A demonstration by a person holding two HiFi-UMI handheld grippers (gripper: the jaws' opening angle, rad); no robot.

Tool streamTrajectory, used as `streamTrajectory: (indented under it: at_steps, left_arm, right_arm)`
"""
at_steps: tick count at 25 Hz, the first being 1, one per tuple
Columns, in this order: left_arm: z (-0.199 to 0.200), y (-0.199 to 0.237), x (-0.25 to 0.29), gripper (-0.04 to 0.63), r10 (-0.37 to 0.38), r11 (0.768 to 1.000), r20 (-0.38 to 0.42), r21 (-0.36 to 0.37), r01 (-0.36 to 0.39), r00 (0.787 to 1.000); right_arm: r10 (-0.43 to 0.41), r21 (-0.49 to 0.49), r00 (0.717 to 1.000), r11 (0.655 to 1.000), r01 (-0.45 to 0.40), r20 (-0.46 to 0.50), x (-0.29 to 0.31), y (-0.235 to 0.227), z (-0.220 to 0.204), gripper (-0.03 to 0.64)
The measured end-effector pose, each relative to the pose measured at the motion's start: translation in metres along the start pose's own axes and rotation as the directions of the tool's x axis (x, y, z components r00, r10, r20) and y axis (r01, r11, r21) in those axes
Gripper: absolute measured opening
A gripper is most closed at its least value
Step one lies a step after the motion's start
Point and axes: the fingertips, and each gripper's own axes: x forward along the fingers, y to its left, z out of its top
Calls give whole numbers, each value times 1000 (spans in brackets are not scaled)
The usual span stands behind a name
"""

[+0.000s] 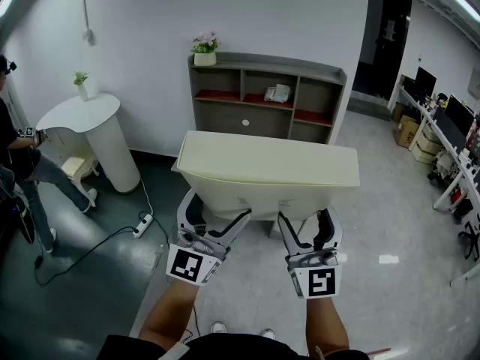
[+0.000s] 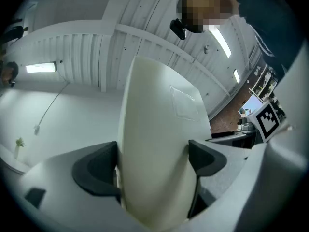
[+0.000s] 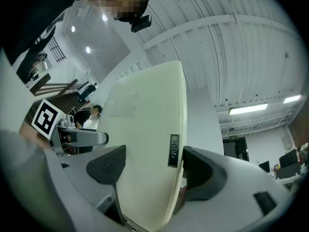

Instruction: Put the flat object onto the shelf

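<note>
The grey shelf (image 1: 264, 61) stands against the far wall, well apart from the person. The cream flat object (image 1: 270, 167) is held in the air between them, its far edge tipped up. The left gripper (image 2: 152, 166) and right gripper (image 3: 149, 170) each pinch its near edge, jaws spread wide around it. This looks like the carrying step. The next move calls for walking up and laying it down clear of the flower pot (image 1: 204, 53).

**Cream board, grey tongs**

The flat object (image 1: 270, 167) is pale cream, with a small dark label (image 3: 174, 150) on its edge. The left tongs (image 2: 152, 162) and right tongs (image 3: 150, 164) are light grey with black pads (image 2: 94, 170). Each carries a black-and-white square-patterned marker (image 1: 186, 265). The shelf (image 1: 264, 61) is grey-brown with red boards inside. The floor (image 1: 90, 276) is dark green-grey on the left and pale grey on the right.
</note>
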Motion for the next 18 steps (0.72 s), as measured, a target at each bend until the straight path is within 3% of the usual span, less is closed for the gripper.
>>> streamTrajectory:
  at_steps: [3, 18]
  left_arm:
    - [0, 1, 0, 465, 3, 1000, -5, -2, -3, 1000]
    - [-7, 8, -4, 466, 3, 1000, -23, -8, -3, 1000]
  right_arm:
    - [-24, 34, 999, 999, 23, 32, 2, -2, 7, 393]
    - [-15, 43, 1000, 999, 15, 13, 7, 5, 1, 394]
